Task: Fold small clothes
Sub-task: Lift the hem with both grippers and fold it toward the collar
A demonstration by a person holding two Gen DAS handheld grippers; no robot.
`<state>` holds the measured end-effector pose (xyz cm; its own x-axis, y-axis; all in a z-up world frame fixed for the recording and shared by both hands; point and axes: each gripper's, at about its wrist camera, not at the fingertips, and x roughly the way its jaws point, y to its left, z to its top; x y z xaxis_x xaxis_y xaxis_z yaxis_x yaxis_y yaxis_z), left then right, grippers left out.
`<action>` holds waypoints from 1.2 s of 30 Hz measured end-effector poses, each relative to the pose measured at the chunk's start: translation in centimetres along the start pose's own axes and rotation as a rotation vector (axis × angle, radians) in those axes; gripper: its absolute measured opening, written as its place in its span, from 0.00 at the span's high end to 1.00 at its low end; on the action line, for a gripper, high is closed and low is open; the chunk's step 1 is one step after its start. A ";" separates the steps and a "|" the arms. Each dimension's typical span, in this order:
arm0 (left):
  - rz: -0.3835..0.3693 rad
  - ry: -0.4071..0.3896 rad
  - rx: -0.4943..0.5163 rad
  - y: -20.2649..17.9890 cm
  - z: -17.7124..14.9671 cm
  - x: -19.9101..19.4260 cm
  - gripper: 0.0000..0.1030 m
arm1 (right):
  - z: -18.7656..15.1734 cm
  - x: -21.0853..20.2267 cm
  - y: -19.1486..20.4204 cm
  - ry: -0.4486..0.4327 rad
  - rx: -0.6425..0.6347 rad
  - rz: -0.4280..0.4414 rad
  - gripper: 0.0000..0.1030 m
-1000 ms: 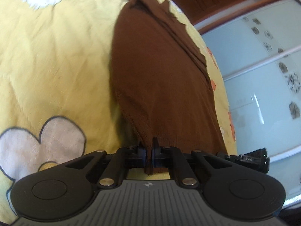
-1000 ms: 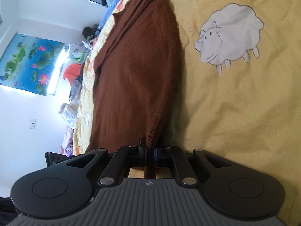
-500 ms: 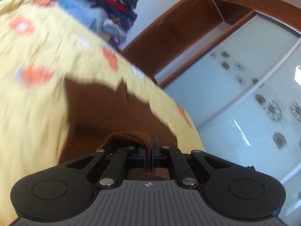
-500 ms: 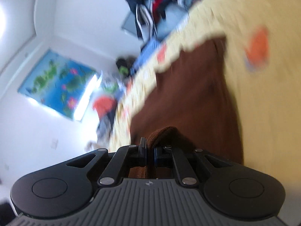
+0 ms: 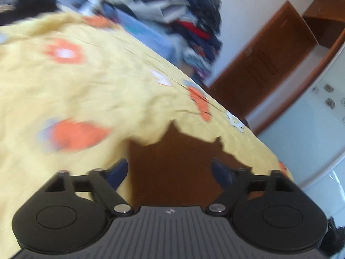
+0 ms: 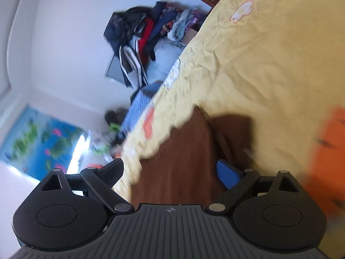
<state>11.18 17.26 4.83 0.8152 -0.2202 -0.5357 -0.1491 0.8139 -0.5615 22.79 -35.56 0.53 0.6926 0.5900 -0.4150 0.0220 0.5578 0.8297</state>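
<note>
Left gripper [image 5: 169,169]: jaws opening, standing wide, pads clear of cloth; nothing clamped. Right gripper [image 6: 170,170]: same, jaws opening and wide apart, blue pad bare, nothing pinched.

Dark brown knitted garment [image 5: 172,164] lies flat on the yellow quilted bedspread with orange and white flower patches [image 5: 86,86], directly below and ahead of both grippers. In the right wrist view the brown knit [image 6: 179,161] shows a doubled layer: a raised ridge runs along it and a second panel lies beside it toward the right. Far edge is jagged against the yellow.

Handling, judged: soft, light, limp knit. No stiffness, so it will sag and drape from any grip point. Fuzzy surface should hold well in the pads, little slip. Not fragile, though the loose weave could stretch if dragged.

Take-hold points, judged: two corners of one edge, one per gripper, pinching all layers together so the fold does not slide apart.

Beyond the bed: a heap of mixed dark and red clothes [image 5: 194,21] against the white wall, a brown wooden door [image 5: 258,69]. Both views blurred.
</note>
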 end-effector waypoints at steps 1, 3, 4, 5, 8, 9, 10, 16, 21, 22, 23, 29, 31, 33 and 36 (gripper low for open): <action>-0.007 0.002 0.002 0.8 -1.4 -1.7 0.16 | -0.9 -1.3 -0.3 -0.002 -0.022 -0.031 0.09; 0.002 0.008 -0.044 2.5 -4.0 -4.3 0.16 | -2.8 -3.9 -1.0 -0.016 -0.057 -0.101 0.08; 0.002 0.019 -0.082 2.9 -5.3 -4.9 0.16 | -3.9 -5.1 -1.4 -0.025 -0.052 -0.129 0.08; 0.001 0.040 -0.121 3.0 -5.9 -5.1 0.16 | -4.7 -5.8 -1.8 -0.024 -0.035 -0.143 0.07; -0.025 0.030 -0.148 2.8 -7.9 -4.9 0.13 | -6.6 -5.5 -1.9 -0.019 -0.038 -0.118 0.06; -0.030 0.031 -0.145 2.3 -8.0 -4.3 0.13 | -6.8 -4.8 -1.3 -0.007 -0.058 -0.117 0.06; -0.054 0.041 -0.155 2.0 -7.8 -3.7 0.13 | -6.7 -3.7 -0.5 0.006 -0.062 -0.116 0.05; 0.004 0.002 -0.086 -0.6 -6.7 0.8 0.26 | -5.0 1.6 0.3 -0.004 0.006 -0.099 0.47; 0.064 0.073 -0.060 -0.5 -6.0 1.6 0.89 | -4.9 2.7 -1.2 0.010 0.092 -0.090 0.81; 0.057 0.062 -0.040 -0.7 -5.9 1.0 0.90 | -5.1 2.4 -0.7 0.005 0.069 -0.087 0.81; 0.044 0.050 -0.024 -1.0 -5.8 0.5 0.90 | -5.3 1.9 -0.3 0.000 0.062 -0.069 0.81; -0.084 0.053 0.023 -1.5 -6.5 -6.8 0.91 | -7.6 -3.6 1.5 0.041 -0.014 0.015 0.81; -0.083 0.085 0.042 -0.5 -8.1 -9.5 0.91 | -9.4 -6.1 1.3 0.078 -0.035 0.007 0.81; -0.058 0.149 0.063 1.2 -10.2 -11.3 0.90 | -12.0 -8.7 0.3 0.113 -0.028 -0.013 0.81; 0.001 0.227 0.101 3.8 -13.0 -13.1 0.84 | -15.5 -11.4 -1.2 0.156 0.001 -0.074 0.71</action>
<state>-7.30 16.21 1.54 0.6668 -0.3256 -0.6703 -0.0832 0.8614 -0.5011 3.71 -33.90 -1.58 0.5684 0.6309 -0.5281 0.0699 0.6025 0.7951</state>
